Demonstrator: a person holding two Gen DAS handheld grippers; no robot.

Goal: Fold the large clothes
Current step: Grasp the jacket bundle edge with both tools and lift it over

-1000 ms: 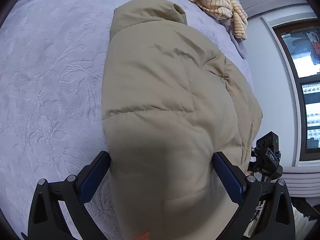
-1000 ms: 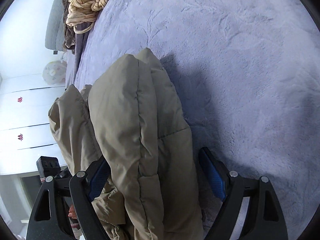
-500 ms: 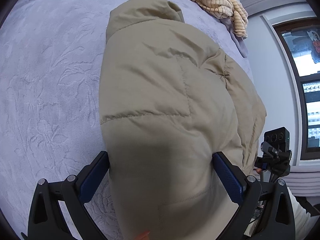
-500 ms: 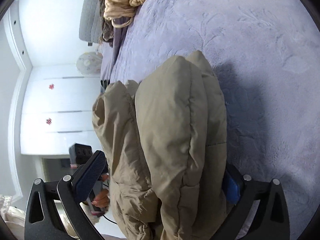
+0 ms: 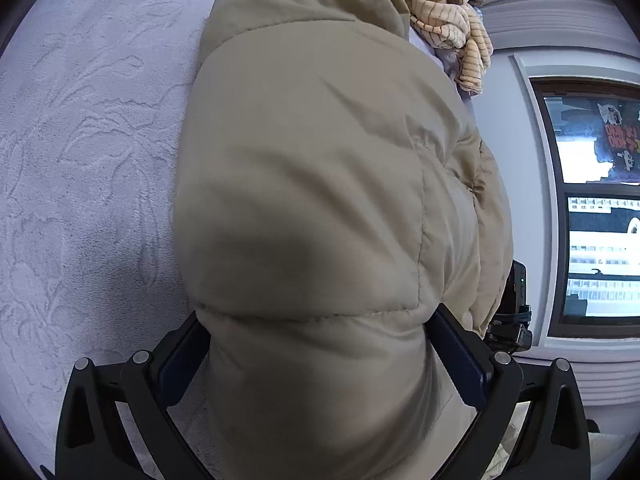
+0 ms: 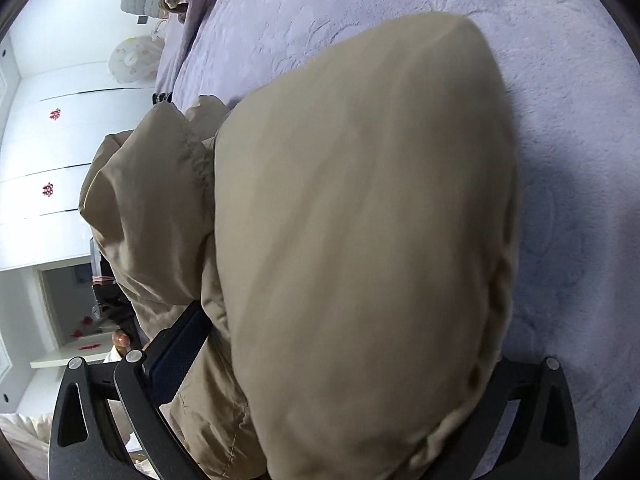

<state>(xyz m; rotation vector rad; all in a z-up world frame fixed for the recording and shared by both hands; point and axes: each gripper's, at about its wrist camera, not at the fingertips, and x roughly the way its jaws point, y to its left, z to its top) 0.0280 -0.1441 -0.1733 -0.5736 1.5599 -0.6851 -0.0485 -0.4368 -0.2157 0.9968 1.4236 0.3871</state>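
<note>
Jacket (image 5: 320, 200): tan, puffy, quilted, folded into a thick bundle over the lilac bed (image 5: 80, 160). Long axis running straight away from the left wrist camera, collar end farthest off and pointing toward a striped cloth (image 5: 440, 8) heaped at the far edge of the bed. Near end wedged deep into the left hand-held gripper (image 5: 320, 344). Blue pads (image 5: 184, 360) set wide apart, one against each flank of the bundle, padding pinched narrower between them and swelling out just beyond a stitched seam. Clamped on the jacket, then, at a broad spread.

Seen from the right wrist camera, much the same lie: bundle stretching away along the fingers, rounded far end aimed out across the bed, a looser gathered fold hanging off the left side. Right hand-held gripper (image 6: 344, 344) just been opening, now at a wide spread, with the jacket filling the whole gap. Left pad (image 6: 176, 356) pressed into the fabric; other pad hidden under padding that bulges over that finger. Gripping the bundle, by the look of it.

Dark shadow on the bed just right of the bundle. Cannot tell whether the underside rests on the bed or hangs just above it.

Window (image 5: 592, 200) off to the right in the left view; white cupboard doors (image 6: 40, 160) off to the left in the right view.
</note>
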